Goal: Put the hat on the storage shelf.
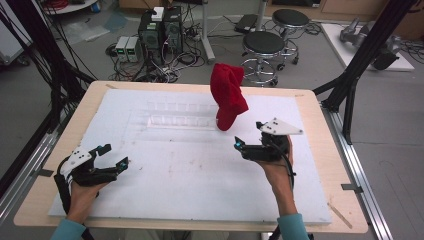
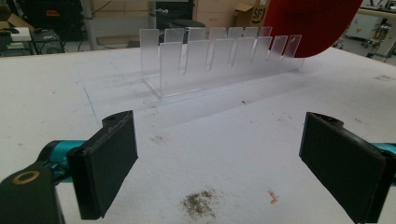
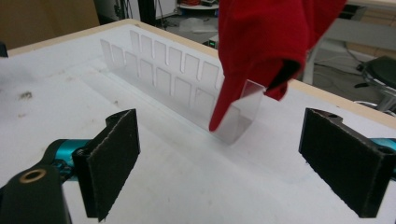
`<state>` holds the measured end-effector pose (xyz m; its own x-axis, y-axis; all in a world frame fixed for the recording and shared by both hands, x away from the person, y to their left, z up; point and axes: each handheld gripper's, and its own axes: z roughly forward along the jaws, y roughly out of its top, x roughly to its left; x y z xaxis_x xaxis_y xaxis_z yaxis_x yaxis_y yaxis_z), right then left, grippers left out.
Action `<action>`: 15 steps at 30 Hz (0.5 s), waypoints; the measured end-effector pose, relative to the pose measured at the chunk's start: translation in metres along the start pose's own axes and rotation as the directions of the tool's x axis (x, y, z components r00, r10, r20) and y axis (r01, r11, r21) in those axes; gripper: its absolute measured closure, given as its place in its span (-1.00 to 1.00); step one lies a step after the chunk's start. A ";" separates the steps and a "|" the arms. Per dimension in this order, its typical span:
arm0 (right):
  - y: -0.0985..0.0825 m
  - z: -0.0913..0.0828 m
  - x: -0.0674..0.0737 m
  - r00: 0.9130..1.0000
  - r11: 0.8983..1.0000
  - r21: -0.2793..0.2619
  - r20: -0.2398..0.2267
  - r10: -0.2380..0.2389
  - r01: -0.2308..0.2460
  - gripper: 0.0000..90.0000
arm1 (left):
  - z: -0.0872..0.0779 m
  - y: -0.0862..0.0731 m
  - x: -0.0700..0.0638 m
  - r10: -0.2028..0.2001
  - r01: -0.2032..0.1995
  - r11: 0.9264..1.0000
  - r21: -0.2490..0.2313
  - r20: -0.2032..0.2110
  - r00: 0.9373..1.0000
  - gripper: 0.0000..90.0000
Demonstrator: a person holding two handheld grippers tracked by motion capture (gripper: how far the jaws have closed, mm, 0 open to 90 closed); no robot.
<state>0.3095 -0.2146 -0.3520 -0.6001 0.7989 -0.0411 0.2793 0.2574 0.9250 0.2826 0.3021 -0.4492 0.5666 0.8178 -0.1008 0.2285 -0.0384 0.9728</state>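
One red cap (image 1: 228,95) draped on the end of one clear rack (image 1: 176,113) — ahead of the right gripper (image 1: 248,135), untouched. Both grippers gaping, empty — left gripper (image 1: 114,155) well apart.

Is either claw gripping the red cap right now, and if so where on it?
No. Both the left claw and the right claw are open and empty; the red cap hangs on the clear rack's end.

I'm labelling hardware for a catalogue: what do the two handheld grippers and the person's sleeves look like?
Both the left gripper and right gripper are black with teal accents, flat black rectangular pads, a pale three-cornered top plate and a trailing black cable. The sleeves are teal.
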 end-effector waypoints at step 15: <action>-0.073 -0.055 -0.013 0.996 0.984 -0.172 0.071 0.057 -0.044 -0.75 | -0.004 -0.002 -0.001 0.012 -0.013 0.999 -0.044 -0.010 1.000 -0.74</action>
<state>0.2560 -0.2739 -0.3984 -0.5287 0.8487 -0.0148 0.1725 0.1245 0.9771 0.2780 0.3034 -0.4499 0.5615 0.8229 -0.0869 0.1865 -0.0235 0.9822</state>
